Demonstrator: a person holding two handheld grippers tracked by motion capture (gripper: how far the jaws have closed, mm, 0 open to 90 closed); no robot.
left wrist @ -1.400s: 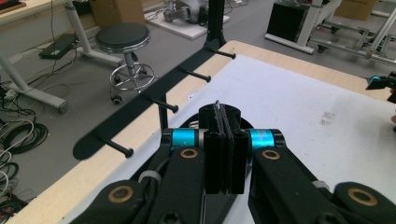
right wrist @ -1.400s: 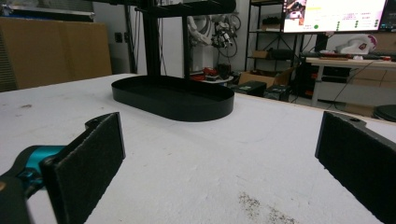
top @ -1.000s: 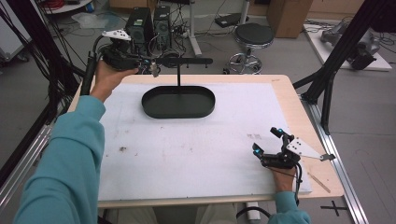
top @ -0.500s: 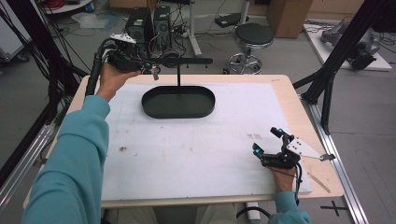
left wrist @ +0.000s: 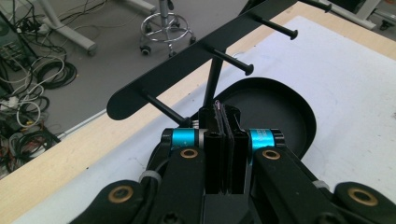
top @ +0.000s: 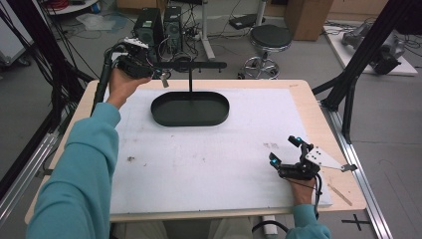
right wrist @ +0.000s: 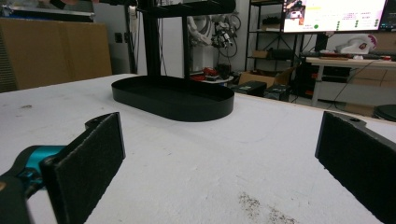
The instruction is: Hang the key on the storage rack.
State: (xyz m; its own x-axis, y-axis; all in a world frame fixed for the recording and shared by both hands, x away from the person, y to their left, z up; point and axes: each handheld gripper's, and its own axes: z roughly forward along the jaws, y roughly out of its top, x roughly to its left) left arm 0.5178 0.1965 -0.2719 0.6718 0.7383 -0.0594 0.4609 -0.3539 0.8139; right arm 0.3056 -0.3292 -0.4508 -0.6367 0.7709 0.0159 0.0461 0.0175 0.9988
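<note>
Here's the black stand [top: 189, 107], sitting at about twelve o'clock on the white mat [top: 209, 159], toward the table's far edge. It has an oval tray base [left wrist: 280, 107], a thin upright post [top: 190, 85] and a flat crossbar [top: 199, 65] on top with short pegs [left wrist: 231, 61] sticking out of it.

The left gripper [top: 161, 77] is up at the crossbar's end, around ten o'clock from the tray, lifted off the table in the person's left hand [top: 119, 82]. In the left gripper view its jaws are pressed tight together, and something thin and pale seems pinched between them at the tip; what it is, I can't tell. The nearest peg is just beyond the tips.

The right gripper [top: 286, 152] is well apart, down at about four o'clock near the mat's front corner. Its jaws gape wide with nothing between them, its pads [right wrist: 91, 161] low over the mat and facing the tray.
</note>
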